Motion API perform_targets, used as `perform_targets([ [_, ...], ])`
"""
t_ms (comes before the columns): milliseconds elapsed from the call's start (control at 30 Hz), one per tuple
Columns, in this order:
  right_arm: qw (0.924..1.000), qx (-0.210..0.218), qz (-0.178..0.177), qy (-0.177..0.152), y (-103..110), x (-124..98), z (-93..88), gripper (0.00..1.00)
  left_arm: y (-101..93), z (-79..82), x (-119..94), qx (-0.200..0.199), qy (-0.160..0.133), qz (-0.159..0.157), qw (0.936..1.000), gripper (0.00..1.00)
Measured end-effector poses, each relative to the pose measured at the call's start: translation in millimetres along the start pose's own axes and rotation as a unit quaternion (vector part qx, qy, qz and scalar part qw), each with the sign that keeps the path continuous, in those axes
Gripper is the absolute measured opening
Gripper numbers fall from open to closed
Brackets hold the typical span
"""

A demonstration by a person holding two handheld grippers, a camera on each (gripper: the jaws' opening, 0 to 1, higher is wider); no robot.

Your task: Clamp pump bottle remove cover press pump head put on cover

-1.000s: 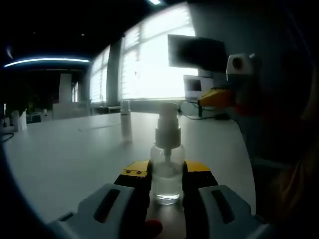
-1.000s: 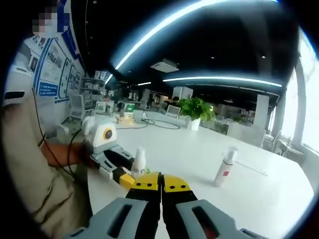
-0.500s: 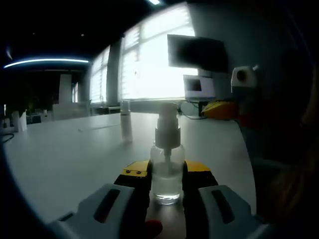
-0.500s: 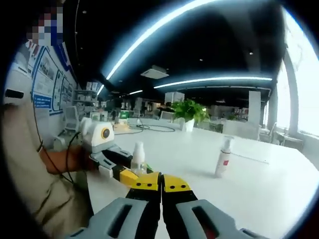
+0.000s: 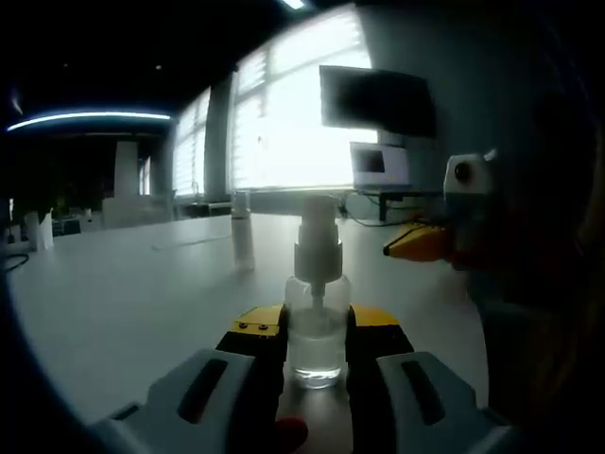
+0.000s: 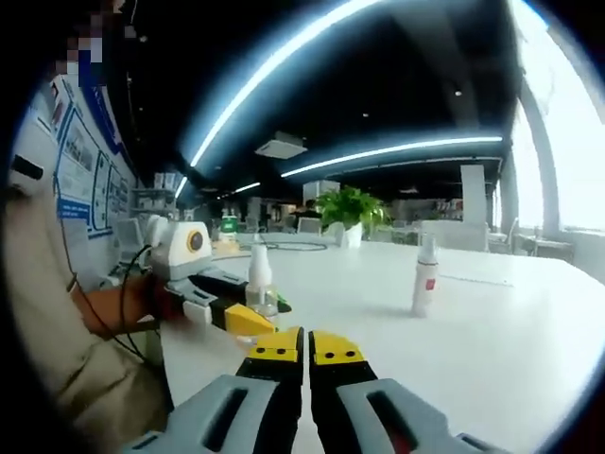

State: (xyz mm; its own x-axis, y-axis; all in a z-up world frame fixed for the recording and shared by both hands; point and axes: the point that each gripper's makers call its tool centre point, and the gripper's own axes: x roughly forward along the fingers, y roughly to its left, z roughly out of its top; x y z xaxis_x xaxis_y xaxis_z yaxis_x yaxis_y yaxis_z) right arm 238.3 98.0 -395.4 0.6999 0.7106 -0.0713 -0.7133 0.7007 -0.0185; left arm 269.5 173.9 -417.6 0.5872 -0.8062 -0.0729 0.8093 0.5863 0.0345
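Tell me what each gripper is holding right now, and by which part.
The left gripper clamps the clear pump bottle by its lower body, upright on the table. The right gripper is shut on nothing.

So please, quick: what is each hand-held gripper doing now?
Left hand-held gripper: closed on the pump bottle, standing on the table.
Right hand-held gripper: closed, holding nothing.

- The pump bottle (image 5: 316,333) is see-through, and its pump head (image 5: 318,238) is white.
- The left gripper (image 5: 315,333) has yellow tips on black and grey jaws.
- The table (image 6: 492,322) is white.
- The small bottle (image 6: 425,277) beyond the pump bottle is white with a red mark.
- The plant (image 6: 351,204) is green.
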Motion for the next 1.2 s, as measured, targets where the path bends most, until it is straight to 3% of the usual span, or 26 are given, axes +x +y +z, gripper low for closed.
perform_targets([
  [200, 1.0000, 0.003, 0.002, -0.009, -1, -3, -1.6, 0.00, 0.9, -0.2, 0, 0.000, 0.000, 0.000, 1.0000, 0.15],
  [400, 1.0000, 0.007, 0.000, 0.000, -4, -3, -14.1, 0.00, -0.2, 0.1, 0, 0.002, 0.000, 0.001, 1.0000, 0.15],
  [867, 0.9987, 0.040, 0.017, -0.027, 1, -5, -9.8, 0.01, 0.5, 0.1, -1, 0.005, -0.001, -0.001, 1.0000, 0.15],
  [1200, 0.9983, 0.047, 0.019, -0.029, 2, -4, -9.8, 0.02, -1.1, 0.3, -1, 0.011, -0.001, 0.000, 0.9999, 0.15],
])
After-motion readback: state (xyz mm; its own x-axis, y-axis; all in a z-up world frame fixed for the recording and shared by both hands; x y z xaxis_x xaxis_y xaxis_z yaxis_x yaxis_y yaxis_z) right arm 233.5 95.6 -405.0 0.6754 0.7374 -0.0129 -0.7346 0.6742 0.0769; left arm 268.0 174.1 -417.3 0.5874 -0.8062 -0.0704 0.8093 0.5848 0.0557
